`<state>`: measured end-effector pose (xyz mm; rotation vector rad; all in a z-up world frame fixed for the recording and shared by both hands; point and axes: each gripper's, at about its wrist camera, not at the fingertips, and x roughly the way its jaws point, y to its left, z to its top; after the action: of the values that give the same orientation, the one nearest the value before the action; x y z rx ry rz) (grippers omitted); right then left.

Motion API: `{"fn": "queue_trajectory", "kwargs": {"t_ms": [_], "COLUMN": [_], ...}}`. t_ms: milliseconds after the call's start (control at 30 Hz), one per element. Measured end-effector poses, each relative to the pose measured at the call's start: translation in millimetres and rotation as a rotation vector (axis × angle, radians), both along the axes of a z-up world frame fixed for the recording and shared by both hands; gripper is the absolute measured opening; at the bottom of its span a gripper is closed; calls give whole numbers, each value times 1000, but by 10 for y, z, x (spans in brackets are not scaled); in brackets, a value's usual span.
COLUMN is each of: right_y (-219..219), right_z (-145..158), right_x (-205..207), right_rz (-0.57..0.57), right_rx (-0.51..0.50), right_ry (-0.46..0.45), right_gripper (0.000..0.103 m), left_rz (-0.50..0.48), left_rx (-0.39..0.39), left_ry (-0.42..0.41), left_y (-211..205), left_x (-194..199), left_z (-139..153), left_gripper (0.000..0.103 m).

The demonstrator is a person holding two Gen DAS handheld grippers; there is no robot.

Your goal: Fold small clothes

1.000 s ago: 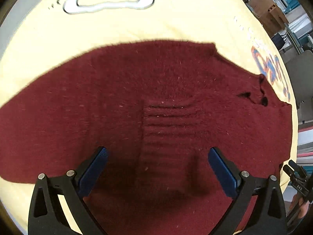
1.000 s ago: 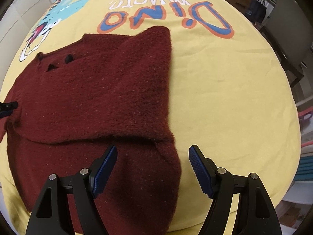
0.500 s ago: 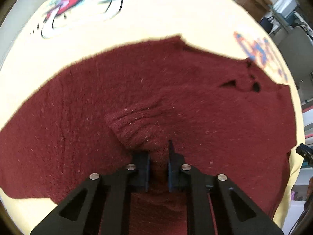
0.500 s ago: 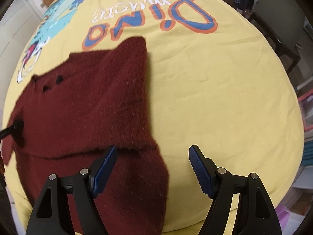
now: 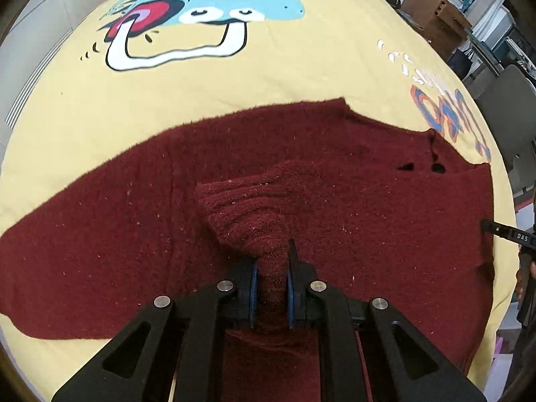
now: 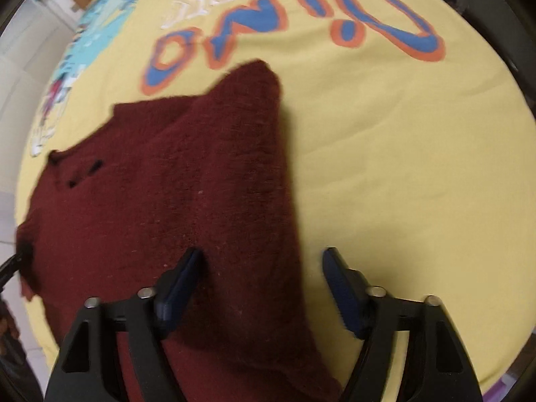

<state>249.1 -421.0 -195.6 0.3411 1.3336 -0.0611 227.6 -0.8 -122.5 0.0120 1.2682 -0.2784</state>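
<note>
A dark red knitted sweater (image 5: 134, 234) lies spread on a yellow printed cloth (image 5: 234, 83). My left gripper (image 5: 271, 268) points down at its middle and is shut on a ribbed cuff (image 5: 244, 207), which stands bunched up above the body. In the right wrist view the sweater (image 6: 201, 184) has one side folded inward. Its right edge runs between the fingers of my right gripper (image 6: 263, 261). Those jaws are closing but still stand wide, and the pads do not press the knit. This view is blurred.
The cloth bears a cartoon dinosaur (image 5: 207, 10) and the coloured letters "Dino" (image 6: 301, 30). Cardboard boxes (image 5: 432, 10) and a grey chair (image 5: 506, 107) stand beyond the far right edge. Bare yellow cloth (image 6: 418, 184) lies to the right of the sweater.
The left gripper went from wide open to shut on the ribbed cuff and has raised it slightly. The right gripper slid toward the sweater's folded right edge, which now lies between its fingers.
</note>
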Motion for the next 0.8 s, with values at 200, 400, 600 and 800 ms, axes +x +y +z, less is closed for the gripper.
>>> {"fn": "queue_trajectory", "kwargs": {"t_ms": [200, 400, 600, 800], "right_y": [-131, -57, 190, 675], "right_z": [148, 4, 376, 863], "right_x": [-162, -113, -215, -337], "right_rz": [-38, -28, 44, 129], "right_rx": [9, -12, -139, -157], "right_ry": [-52, -32, -110, -262], "right_gripper": [17, 24, 68, 85], "left_rz": [-15, -20, 40, 77], "left_rx": [2, 67, 82, 47], "left_ry": [-14, -8, 18, -33], "left_y": [-32, -93, -52, 11], "left_x": [22, 25, 55, -7], "left_z": [-10, -321, -317, -41], "left_gripper": [11, 17, 51, 102]}}
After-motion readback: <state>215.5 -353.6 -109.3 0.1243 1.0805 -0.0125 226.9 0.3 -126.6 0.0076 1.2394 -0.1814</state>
